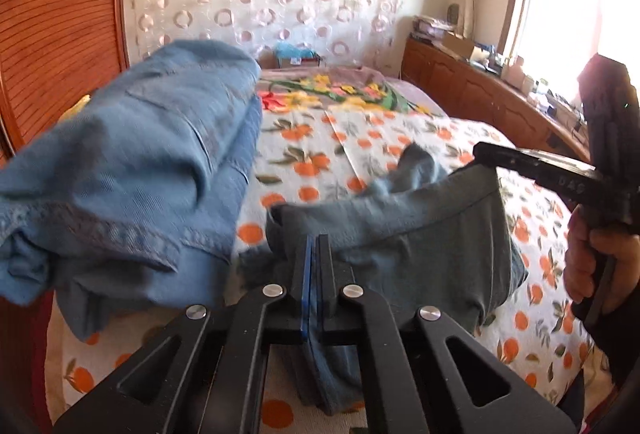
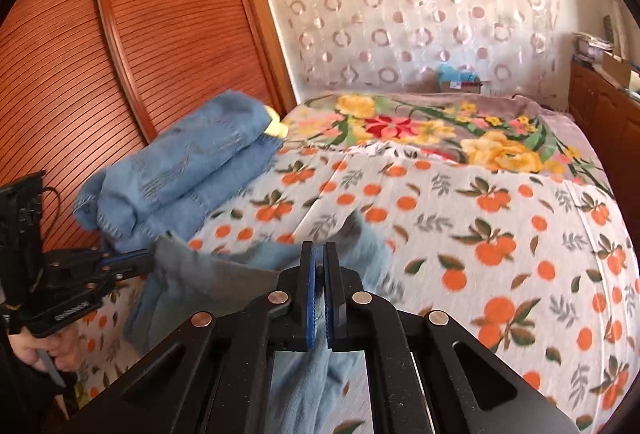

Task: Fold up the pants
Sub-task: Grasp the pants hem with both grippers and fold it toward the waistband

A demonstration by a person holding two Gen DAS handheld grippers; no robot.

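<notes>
Grey-blue pants point(image 1: 420, 234), bunched, stretched taut above the orange-print bedspread point(image 1: 360, 138)

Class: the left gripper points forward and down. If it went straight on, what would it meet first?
Probably the orange-print bedspread, just past the grey-blue pants that the left gripper is already shut on; depth is uncertain.

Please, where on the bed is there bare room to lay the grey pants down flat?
The free patch is the orange-print blanket, between the grey pants and the floral blanket. The left edge is crowded by folded jeans.
</notes>
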